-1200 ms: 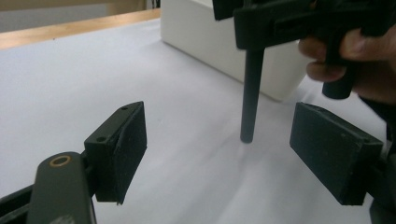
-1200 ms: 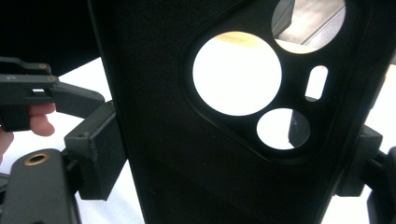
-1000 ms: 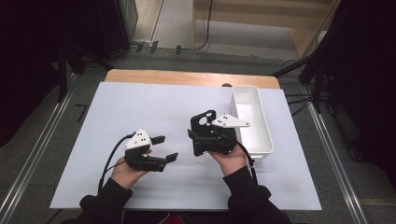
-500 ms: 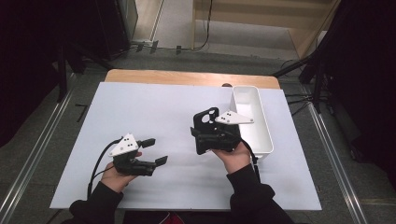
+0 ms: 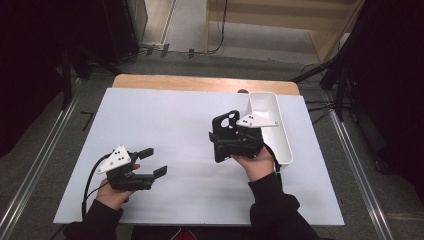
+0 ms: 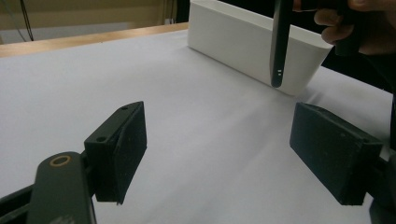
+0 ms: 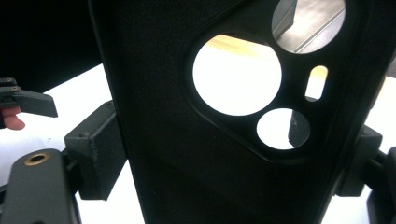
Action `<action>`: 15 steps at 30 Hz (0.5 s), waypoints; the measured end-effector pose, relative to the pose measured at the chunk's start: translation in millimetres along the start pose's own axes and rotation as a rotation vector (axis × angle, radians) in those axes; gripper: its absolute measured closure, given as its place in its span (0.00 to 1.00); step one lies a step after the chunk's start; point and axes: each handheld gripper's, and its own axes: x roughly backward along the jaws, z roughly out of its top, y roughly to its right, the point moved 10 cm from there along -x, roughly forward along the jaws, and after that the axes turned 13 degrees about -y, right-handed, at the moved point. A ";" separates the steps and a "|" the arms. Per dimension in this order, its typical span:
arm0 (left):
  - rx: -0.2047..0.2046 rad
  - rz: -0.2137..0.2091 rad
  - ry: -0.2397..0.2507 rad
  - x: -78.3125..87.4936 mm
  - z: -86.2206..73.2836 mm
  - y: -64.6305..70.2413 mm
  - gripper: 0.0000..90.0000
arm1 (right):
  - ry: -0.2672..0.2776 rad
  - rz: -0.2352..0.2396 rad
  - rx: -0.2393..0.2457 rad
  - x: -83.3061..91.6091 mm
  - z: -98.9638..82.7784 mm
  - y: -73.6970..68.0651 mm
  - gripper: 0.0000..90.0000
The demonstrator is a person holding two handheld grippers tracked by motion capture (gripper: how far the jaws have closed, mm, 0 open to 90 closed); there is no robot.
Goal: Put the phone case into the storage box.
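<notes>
My right gripper [image 5: 234, 141] is shut on a black phone case [image 5: 223, 131] and holds it upright above the white mat, just left of the white tray [image 5: 283, 142]. In the right gripper view the phone case [image 7: 159, 116] stands between both pads, its camera cut-outs at the top. Near the mat's front left my left gripper [image 5: 154, 161] is open and holds nothing. Its jaws point right towards the case. In the left gripper view the left gripper [image 6: 219, 154] has only bare mat between its pads, and the phone case [image 6: 280, 42] hangs edge-on in front of the tray [image 6: 233, 42].
The white mat [image 5: 175, 115] covers most of a wooden table [image 5: 200, 82]. The long white tray stands along the mat's right side. Metal rails [image 5: 35, 170] run along both sides of the table, and cables lie on the floor behind it.
My left gripper has slid left and a little towards the front edge, away from the right gripper. The right gripper and the phone case have hardly moved.
</notes>
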 end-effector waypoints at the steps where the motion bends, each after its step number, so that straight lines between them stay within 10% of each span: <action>1: -0.005 0.006 0.004 0.4 0.3 0.0 0.21 | -0.003 0.001 -0.006 0.9 0.5 0.3 0.15; 15: -0.009 0.014 0.015 5.2 -4.2 0.5 0.21 | 0.012 0.010 0.012 7.4 16.4 8.3 0.16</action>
